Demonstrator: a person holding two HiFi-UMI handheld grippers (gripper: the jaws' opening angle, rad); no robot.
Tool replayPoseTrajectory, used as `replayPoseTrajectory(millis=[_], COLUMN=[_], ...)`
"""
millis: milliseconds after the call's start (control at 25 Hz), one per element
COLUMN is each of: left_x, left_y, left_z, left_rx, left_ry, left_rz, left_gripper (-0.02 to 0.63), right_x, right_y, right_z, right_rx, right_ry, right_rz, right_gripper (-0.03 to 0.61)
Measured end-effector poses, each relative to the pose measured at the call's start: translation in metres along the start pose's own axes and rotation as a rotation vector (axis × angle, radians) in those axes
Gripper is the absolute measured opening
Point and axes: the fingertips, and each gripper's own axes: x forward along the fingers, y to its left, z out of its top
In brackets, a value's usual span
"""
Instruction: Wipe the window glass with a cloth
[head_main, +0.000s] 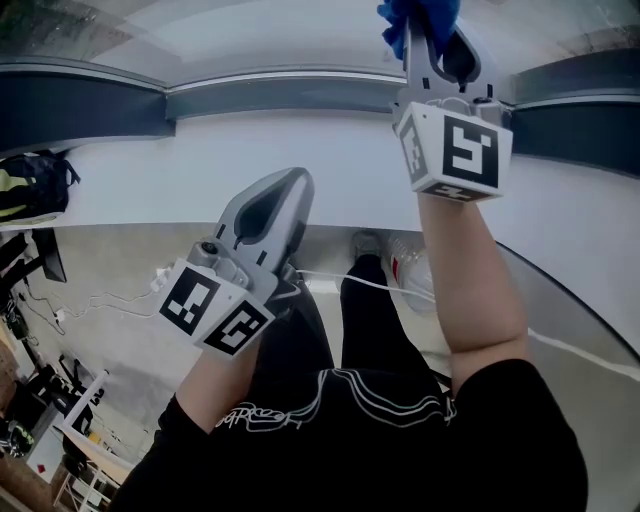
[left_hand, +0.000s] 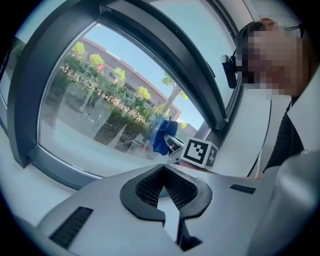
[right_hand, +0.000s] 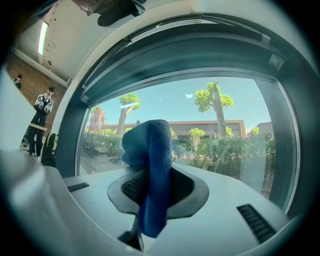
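Black bag; white cable; trees.

Right gripper raised high, fingers clamped; left gripper lower, fingers together.

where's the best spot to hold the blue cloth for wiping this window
Across its bunched middle, from the room side, as the right gripper is shut on the blue cloth now: a folded wad sticks out past the jaw tips toward the window glass, the tail hangs behind. That wad would likely meet the pane before the jaws.
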Motion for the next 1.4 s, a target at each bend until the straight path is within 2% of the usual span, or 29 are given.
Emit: replayPoseTrajectory(millis=[240, 520, 800, 1000, 1200, 1400], left_x=[0.033, 0.07, 0.099, 0.116, 0.128, 0.134], left_y=[-0.05, -0.083, -0.115, -0.135, -0.15, -0.153], left_z=[-0.014, -0.018, -0.027, -0.037, -0.043, -0.045], left_rx=[0.033, 0.077, 0.104, 0.121, 0.137, 0.135], left_ry=[0.041, 0.078, 0.123, 0.151, 0.172, 0.177], left_rz=[-0.031, -0.07, -0.116, -0.15, -0.176, -0.19], left_gripper=[0.006, 0.006, 0.006, 0.006, 0.006, 0.006], right_x=[-0.027, -0.053, -0.078, -0.098, -0.11, -0.11], right_y=[-0.063, -0.138, -0.212, -0.26, -0.291, -0.288], right_z=[-0.004, -0.013, -0.017, -0.028, -0.032, -0.028], right_rx=[-0.004, -0.021, -0.042, -0.013, 0.018, -0.01], right_ry=[0.0, 0.009, 0.019, 0.047, 0.052, 0.047], right_rz=[-0.031, -0.102, -0.207, -0.299, -0.361, -0.349], right_gripper=[0.064, 0.065, 0.064, 0.064, 0.066, 0.064])
